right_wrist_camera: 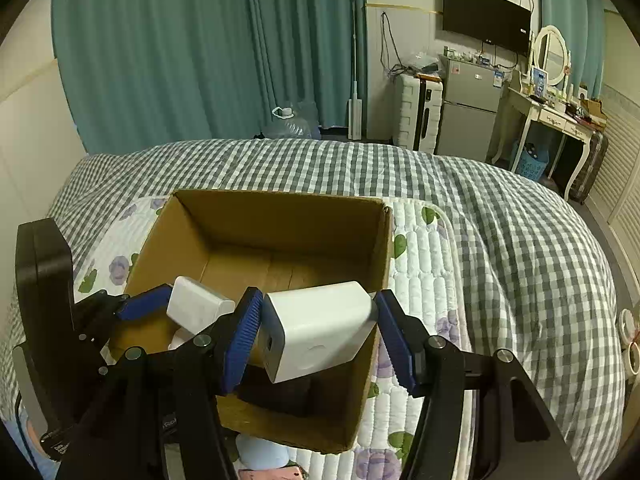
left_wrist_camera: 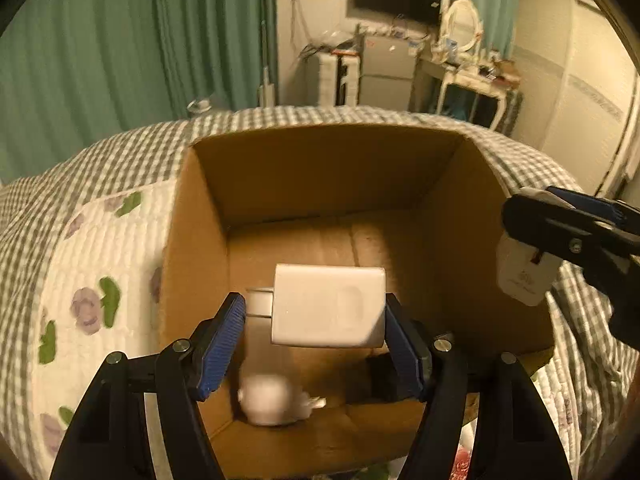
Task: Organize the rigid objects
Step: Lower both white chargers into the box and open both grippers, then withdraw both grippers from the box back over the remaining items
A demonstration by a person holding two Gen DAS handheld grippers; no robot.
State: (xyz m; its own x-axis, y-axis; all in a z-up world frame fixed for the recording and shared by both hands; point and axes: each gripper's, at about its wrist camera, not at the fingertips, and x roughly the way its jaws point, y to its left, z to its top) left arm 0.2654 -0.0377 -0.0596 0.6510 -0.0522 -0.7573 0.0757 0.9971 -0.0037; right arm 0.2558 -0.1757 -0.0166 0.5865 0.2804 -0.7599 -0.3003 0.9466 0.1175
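Two handheld grippers poised over an open brown cardboard box [right_wrist_camera: 280,240] on a grey-and-white checked bedspread [right_wrist_camera: 500,240], each carrying a white plastic charger block.

Left gripper [left_wrist_camera: 316,316]: blue ribbed pads half apart; the wide white rectangular plug adapter [left_wrist_camera: 328,306] against the right pad, a gap and the prongs showing by the left, so whether still pinched cannot be told. Long axis across the jaws, prongs toward 9 o'clock. Directly above the box floor, where a small blurred white round object [left_wrist_camera: 272,400] and a dark block [left_wrist_camera: 374,380] lie at 6 o'clock.

Right gripper [right_wrist_camera: 316,334]: jaws narrow, clamped on a white rectangular charger cube [right_wrist_camera: 320,330], tilted, small port facing 7 o'clock. Hanging over the box's near right-hand wall, interior lying toward 11 o'clock; the left gripper plainly nearer the drop spot, already inside the rim.

Faint round emblem on the right-hand charger's face, with small grey printing in the left wrist view, unreadable. No legible brand anywhere.
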